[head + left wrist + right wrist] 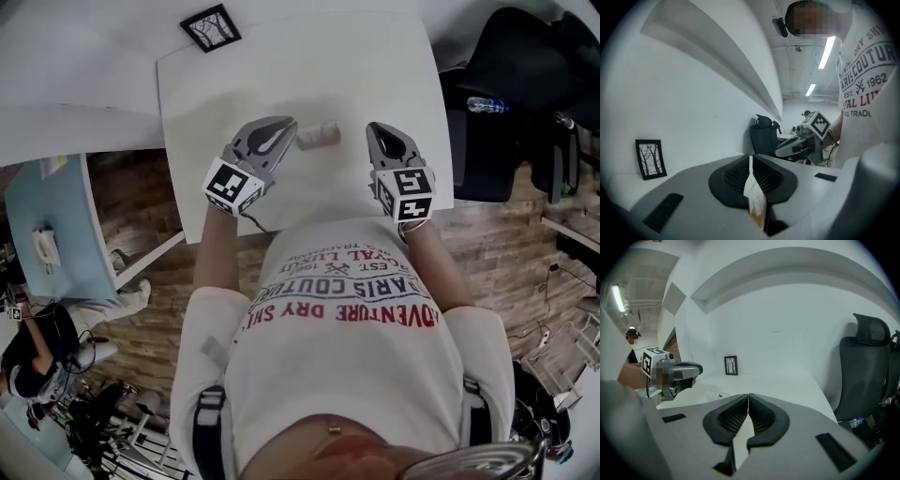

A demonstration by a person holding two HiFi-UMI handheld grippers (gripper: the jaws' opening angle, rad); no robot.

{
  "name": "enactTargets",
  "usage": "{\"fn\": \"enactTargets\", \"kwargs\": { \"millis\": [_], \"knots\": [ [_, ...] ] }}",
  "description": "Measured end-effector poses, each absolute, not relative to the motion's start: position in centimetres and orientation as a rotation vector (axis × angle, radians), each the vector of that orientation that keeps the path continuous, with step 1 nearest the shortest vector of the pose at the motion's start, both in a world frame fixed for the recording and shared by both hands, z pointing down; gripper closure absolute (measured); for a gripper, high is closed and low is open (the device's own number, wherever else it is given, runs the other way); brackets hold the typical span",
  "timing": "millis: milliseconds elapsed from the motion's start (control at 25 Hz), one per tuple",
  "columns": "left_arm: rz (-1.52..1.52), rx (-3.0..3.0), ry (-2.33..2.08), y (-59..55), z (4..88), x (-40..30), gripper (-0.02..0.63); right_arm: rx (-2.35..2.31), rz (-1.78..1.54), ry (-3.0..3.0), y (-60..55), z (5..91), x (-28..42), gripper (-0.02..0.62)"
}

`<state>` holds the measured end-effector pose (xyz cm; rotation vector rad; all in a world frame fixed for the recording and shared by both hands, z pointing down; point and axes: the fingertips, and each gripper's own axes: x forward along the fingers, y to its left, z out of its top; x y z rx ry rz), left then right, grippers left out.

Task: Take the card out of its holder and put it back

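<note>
My left gripper (287, 129) (751, 161) is shut on a thin card (755, 199), pale with a brown lower part, seen edge-on between its black pads. Just beyond its tip, a small greyish card holder (317, 136) lies on the white table (281, 75); it shows as a clear sleeve (717, 395) in the right gripper view. My right gripper (376, 131) (748, 399) hovers a little to the right of the holder, shut with nothing between its pads. The two grippers point towards each other, and each shows in the other's view.
A small black picture frame (210, 26) (731, 365) stands at the table's far edge by the white wall. A black office chair (506, 94) (867, 371) is on the right. A light blue table (56, 225) and a person (37, 361) are at the left.
</note>
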<state>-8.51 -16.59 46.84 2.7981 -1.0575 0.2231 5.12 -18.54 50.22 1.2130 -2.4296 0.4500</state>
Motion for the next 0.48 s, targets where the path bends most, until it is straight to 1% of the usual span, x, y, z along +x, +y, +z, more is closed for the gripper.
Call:
{"fn": "enactTargets", "kwargs": {
  "millis": [200,480],
  "knots": [
    [0.164,2.725,-1.316,-15.8,45.1,-9.4,0.580,1.197,0.412,-2.496,-19.0,48.4,4.9,0.571],
    [0.141,2.476,-1.748,-15.0,42.9,-12.7,0.580,1.176,0.315,-2.614,-20.0,45.3,3.7,0.569]
  ]
}}
